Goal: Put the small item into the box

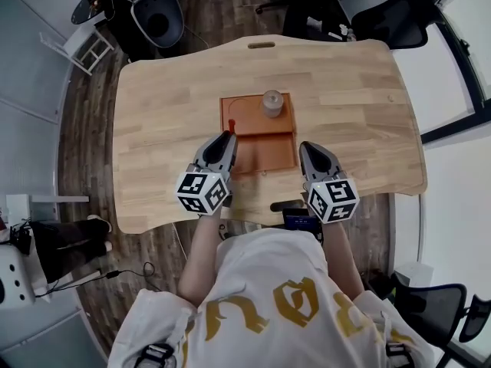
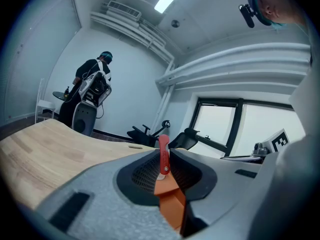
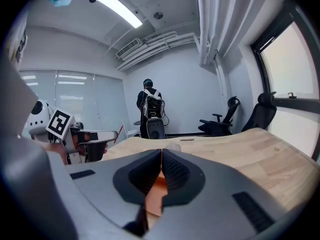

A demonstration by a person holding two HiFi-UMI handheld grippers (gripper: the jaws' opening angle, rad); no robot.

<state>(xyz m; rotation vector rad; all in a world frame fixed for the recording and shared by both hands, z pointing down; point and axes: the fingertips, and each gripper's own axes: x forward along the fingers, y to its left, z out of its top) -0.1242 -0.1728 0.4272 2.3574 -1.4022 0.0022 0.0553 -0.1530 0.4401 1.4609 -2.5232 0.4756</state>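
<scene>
Currently logged, placing step: left gripper [image 1: 228, 137] has its jaws closed on the small item [image 1: 231, 123], a slim red piece that stands upright between the pads in the left gripper view; it is held over the left edge of the box [image 1: 265, 153], at the seam between the box's far and near halves; box is orange, lies open and flat at the middle of the wooden table [image 1: 169, 106]; a pale grey cylinder [image 1: 271, 103] stands in the far half, towards its right; right gripper [image 1: 306, 146] sits just right of the near half, jaws pressed together with nothing between them, only orange box surface visible below the gap; judged status: item picked up and brought to the box, not yet released; next move calls for carrying the left gripper a little right, so the red piece is fully over a compartment, lowering it, then parting the jaws; which half is meant cannot be told
</scene>
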